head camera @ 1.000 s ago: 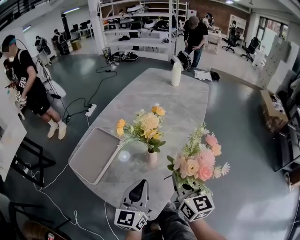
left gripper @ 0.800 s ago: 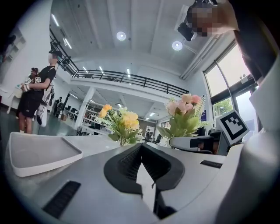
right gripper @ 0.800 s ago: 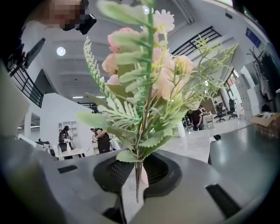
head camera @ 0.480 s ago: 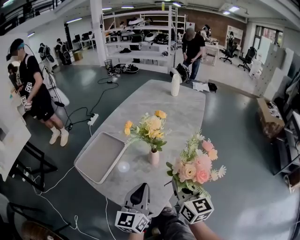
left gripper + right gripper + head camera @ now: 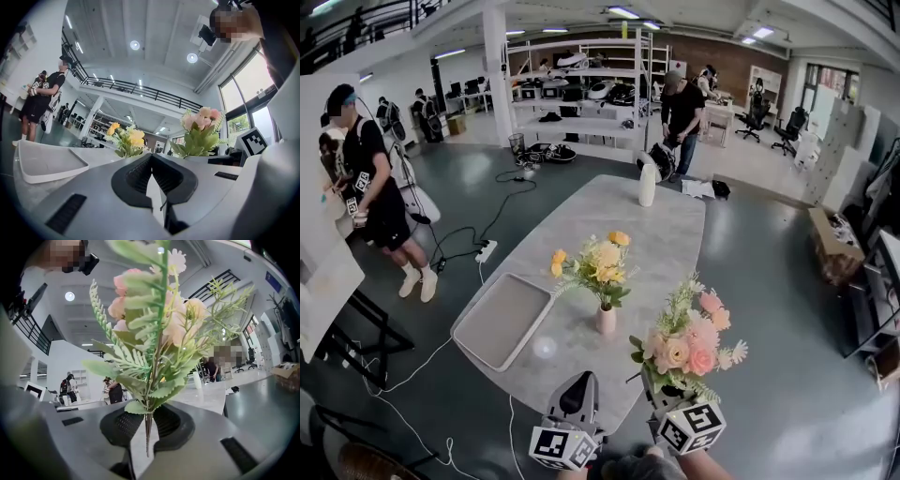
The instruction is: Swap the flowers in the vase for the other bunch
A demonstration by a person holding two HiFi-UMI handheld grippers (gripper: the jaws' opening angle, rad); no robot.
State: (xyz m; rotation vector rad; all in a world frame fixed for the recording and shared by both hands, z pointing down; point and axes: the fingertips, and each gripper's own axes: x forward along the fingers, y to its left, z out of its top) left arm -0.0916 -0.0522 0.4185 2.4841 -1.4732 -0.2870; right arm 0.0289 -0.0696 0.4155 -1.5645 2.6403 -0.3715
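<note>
A yellow bunch (image 5: 592,265) stands in a small pink vase (image 5: 606,321) near the middle of the long grey table (image 5: 661,230). My right gripper (image 5: 658,386) is shut on the stems of the pink bunch (image 5: 689,339), holding it upright off the table's near end. In the right gripper view the pink bunch (image 5: 154,333) rises from between the jaws of that gripper (image 5: 148,432). My left gripper (image 5: 576,398) hangs shut and empty beside it, below the table's near edge. The left gripper view shows its jaws (image 5: 153,174) pressed together, with the yellow bunch (image 5: 125,139) and the pink bunch (image 5: 199,131) beyond.
A flat grey tray (image 5: 499,320) lies at the table's left edge. At the far end stands a tall white bottle (image 5: 648,185). People stand at the left (image 5: 370,183) and at the back (image 5: 680,108). Cables and a power strip (image 5: 484,251) lie on the floor.
Both grippers have drawn back from the table towards me and risen a little, the pink bunch moving with the right one. The vase with the yellow bunch has stayed put.
</note>
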